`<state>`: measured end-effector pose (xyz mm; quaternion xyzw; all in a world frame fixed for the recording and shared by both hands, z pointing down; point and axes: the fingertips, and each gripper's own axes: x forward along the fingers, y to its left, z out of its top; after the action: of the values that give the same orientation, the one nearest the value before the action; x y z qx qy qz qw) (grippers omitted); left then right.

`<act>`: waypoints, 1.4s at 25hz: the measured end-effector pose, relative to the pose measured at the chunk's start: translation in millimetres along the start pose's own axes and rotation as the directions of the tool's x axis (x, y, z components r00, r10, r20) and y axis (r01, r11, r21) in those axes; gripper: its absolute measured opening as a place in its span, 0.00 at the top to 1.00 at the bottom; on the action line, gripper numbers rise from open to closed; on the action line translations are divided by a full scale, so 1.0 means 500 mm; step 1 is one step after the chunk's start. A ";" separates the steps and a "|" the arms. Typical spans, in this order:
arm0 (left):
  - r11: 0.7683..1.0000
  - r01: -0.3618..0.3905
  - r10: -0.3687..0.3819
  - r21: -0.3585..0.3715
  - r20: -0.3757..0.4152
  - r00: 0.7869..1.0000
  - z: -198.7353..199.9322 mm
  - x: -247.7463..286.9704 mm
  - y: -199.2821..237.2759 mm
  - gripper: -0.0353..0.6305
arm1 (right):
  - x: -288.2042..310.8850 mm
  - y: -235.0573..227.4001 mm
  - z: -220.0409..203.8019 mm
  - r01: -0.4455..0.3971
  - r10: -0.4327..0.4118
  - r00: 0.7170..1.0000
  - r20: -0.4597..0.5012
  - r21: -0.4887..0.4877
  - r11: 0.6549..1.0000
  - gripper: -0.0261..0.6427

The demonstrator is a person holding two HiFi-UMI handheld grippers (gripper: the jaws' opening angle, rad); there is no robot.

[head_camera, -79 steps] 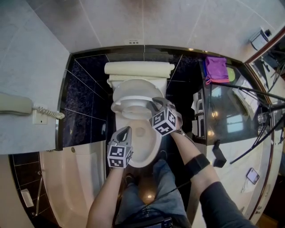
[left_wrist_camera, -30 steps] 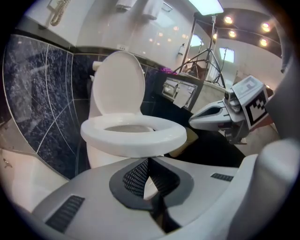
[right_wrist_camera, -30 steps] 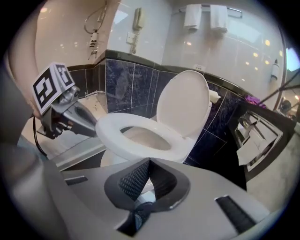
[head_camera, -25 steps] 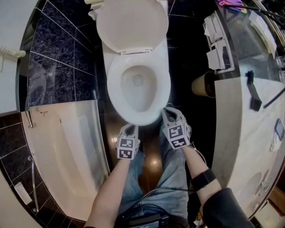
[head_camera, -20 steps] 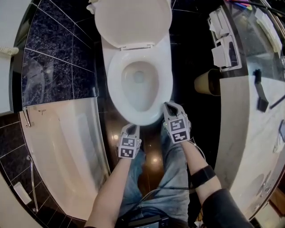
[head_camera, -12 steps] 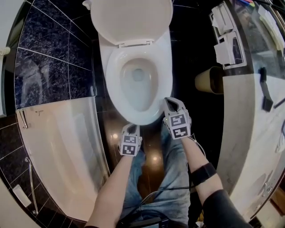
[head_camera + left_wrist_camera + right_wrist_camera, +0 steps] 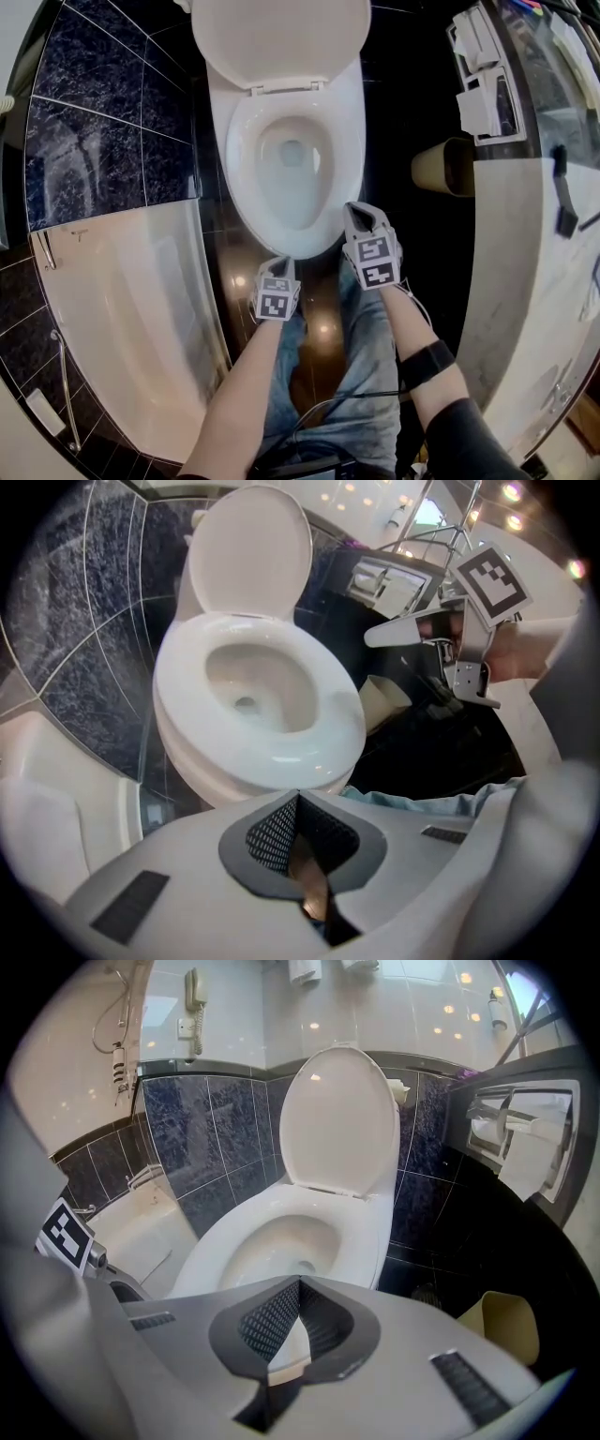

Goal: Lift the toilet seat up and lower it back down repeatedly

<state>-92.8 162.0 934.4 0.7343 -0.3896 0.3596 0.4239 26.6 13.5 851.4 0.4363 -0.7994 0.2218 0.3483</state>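
The floor [image 7: 405, 220] is dark and glossy and throws back small spots of light. The white toilet [image 7: 349, 141] stands on it at its far edge, against the dark tiled wall. A tan waste bin [image 7: 441, 167] stands at the floor's right edge beside the counter's dark front, apart from the toilet. The white bathtub [image 7: 122, 309] runs along the left edge, and the person's legs [image 7: 366, 375] in jeans stand on the near part.

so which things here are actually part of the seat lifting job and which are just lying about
job: toilet seat, left gripper, right gripper
lying about: raised lid, waste bin, toilet paper holder, bathtub
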 end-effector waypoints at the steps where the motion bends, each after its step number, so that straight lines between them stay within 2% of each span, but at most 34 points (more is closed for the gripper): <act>1: 1.000 -0.004 0.004 0.004 0.004 1.000 0.004 -0.001 0.001 0.96 | 0.002 0.002 0.003 -0.002 0.002 1.000 0.000 0.000 1.000 0.94; 6: 1.000 -0.029 0.029 -0.010 0.031 0.999 0.044 -0.024 0.011 0.96 | 0.001 0.016 0.025 -0.013 0.013 1.000 -0.001 -0.001 1.000 0.94; 9: 0.999 -0.041 0.039 0.025 0.081 0.996 0.103 -0.066 0.012 0.96 | -0.014 0.020 0.047 -0.017 0.017 1.000 -0.003 -0.002 1.000 0.94; 12: 0.996 -0.058 0.047 0.069 0.150 0.988 0.178 -0.146 0.008 0.96 | -0.060 0.026 0.090 -0.021 0.021 1.000 0.001 0.001 1.000 0.94; 17: 0.990 -0.096 0.068 0.103 0.244 0.967 0.302 -0.330 -0.014 0.95 | -0.187 0.037 0.213 -0.030 0.030 0.999 0.034 0.015 0.999 0.94; 22: 0.980 -0.139 0.079 0.141 0.366 0.927 0.447 -0.515 -0.045 0.95 | -0.313 0.038 0.386 -0.016 0.015 0.993 0.120 0.007 1.000 0.94; 27: 0.968 -0.175 0.074 0.181 0.459 0.886 0.535 -0.695 -0.089 0.95 | -0.440 0.054 0.509 0.004 0.002 0.980 0.197 -0.030 1.000 0.94; 33: 0.954 -0.212 0.053 0.210 0.582 0.811 0.580 -0.887 -0.118 0.95 | -0.594 0.070 0.593 0.066 -0.052 0.960 0.274 -0.043 0.997 0.94; 35: 0.949 -0.219 0.041 0.227 0.600 0.799 0.573 -0.935 -0.127 0.95 | -0.644 0.081 0.607 0.088 -0.072 0.953 0.296 -0.040 0.995 0.93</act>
<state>-185.2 49.7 401.8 0.8337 -0.4954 0.1954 0.1460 3.1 9.4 407.8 0.4871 -0.8296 0.1193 0.2456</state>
